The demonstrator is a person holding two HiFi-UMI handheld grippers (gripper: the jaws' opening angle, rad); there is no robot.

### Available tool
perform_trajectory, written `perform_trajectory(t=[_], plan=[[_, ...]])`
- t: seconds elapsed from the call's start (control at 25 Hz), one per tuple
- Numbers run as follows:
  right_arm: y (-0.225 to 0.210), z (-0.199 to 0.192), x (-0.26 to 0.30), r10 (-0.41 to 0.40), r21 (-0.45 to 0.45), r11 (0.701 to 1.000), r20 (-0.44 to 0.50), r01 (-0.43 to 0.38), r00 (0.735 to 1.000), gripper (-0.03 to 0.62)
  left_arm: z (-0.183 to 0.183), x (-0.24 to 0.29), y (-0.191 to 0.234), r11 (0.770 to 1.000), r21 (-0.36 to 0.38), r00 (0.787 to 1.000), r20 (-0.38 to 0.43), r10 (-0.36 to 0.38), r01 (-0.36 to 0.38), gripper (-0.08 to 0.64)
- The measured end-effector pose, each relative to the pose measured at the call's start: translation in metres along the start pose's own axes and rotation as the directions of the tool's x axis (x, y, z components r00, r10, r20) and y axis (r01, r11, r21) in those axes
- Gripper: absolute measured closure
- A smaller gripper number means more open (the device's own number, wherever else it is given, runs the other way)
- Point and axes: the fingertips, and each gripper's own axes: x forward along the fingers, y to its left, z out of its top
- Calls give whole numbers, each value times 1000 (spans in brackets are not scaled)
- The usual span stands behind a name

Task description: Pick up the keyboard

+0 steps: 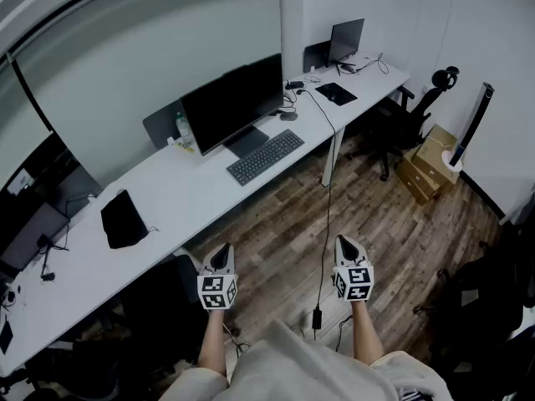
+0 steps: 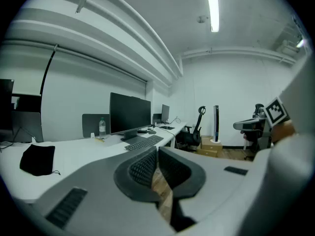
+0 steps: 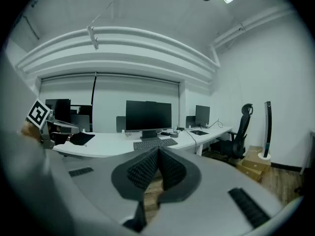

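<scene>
On the desk (image 1: 175, 186) lies 1 keyboard (image 1: 265, 156); both the left gripper (image 1: 221, 251) and right gripper (image 1: 348, 245) are closed, empty.

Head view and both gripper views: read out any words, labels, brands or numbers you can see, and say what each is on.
No text can be read in any view.
Keys of the keyboard: too small to read.
Label of the water bottle: too blurred.
Print on the cardboard boxes: none legible.
Marker cubes on the left gripper and right gripper: black-and-white square patterns, no letters.
</scene>
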Motion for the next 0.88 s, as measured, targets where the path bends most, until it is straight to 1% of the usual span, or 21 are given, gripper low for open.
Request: perform_trajectory(t=[0.4,0.48,0.56,0.6,0.64,0.68,0.72,0.76,0.88], plan=[[-5,-5,2,-15,7,1000,-8,15,1000,592,-4,5,-1,1000,-3,1000,-10,-10,10,543],[-8,-6,2,-17,12,1000,-2,17,1000,592,-5,6,-3,1000,-19,1000,-8,-23,23,541],[-8,-5,3,8,23,1000,6,-8,1000,592,-5,9,-9,997,-41,998,-10,-61,61,519],[-6,-6,5,34,32,999,11,-35,999,539,-6,11,-11,995,-51,996,-13,-86,85,435],[-3,-6,8,59,40,997,14,-59,998,392,-7,13,-13,993,-57,994,-16,-106,105,319],[-1,-6,11,72,41,997,16,-72,997,275,-8,15,-15,991,-56,993,-19,-119,118,268],[-1,-7,14,72,33,997,15,-73,997,199,-8,16,-15,991,-50,992,-22,-126,125,262],[-2,-8,17,69,21,997,13,-69,998,178,-9,17,-16,991,-44,992,-23,-128,126,260],[-6,-9,20,73,7,997,5,-73,997,176,-7,19,-19,992,-42,993,-13,-118,118,259]])
